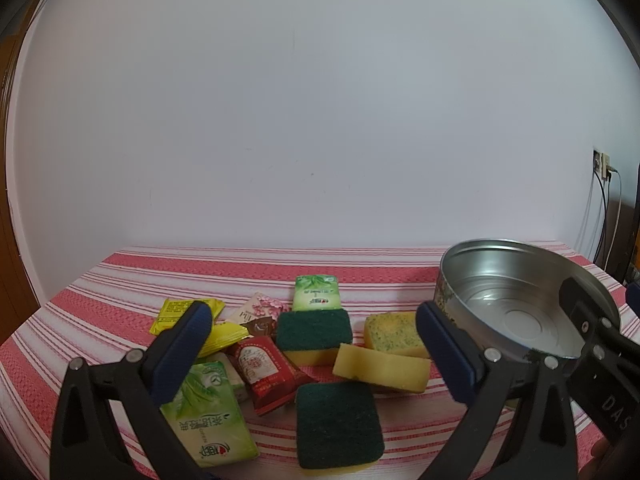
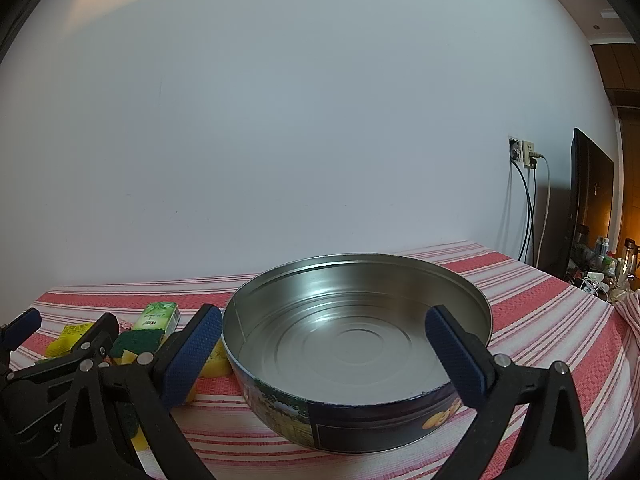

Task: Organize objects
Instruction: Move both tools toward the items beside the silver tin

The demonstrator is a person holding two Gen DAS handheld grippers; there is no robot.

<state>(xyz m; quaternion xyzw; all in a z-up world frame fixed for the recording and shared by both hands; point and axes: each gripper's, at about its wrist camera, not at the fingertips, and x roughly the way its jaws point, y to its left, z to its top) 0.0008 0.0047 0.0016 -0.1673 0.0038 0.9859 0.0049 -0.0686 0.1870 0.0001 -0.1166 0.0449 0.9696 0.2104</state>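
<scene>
A pile lies on the striped cloth in the left wrist view: a near green-topped sponge (image 1: 339, 424), a yellow sponge (image 1: 382, 366), a far green-topped sponge (image 1: 314, 330), a speckled sponge (image 1: 394, 334), a red packet (image 1: 266, 372), green tissue packs (image 1: 210, 412) (image 1: 317, 292) and yellow packets (image 1: 176, 312). My left gripper (image 1: 312, 356) is open and empty just above this pile. A round metal tin (image 2: 356, 344) stands empty to the right. My right gripper (image 2: 324, 352) is open and empty over the tin's near rim. The tin also shows in the left wrist view (image 1: 520, 300).
The table with the red-and-white striped cloth (image 2: 540, 312) stands against a white wall. A wall socket with cables (image 2: 528, 160) and a dark screen (image 2: 588, 200) are at the right. My left gripper shows at the left edge of the right wrist view (image 2: 68, 344).
</scene>
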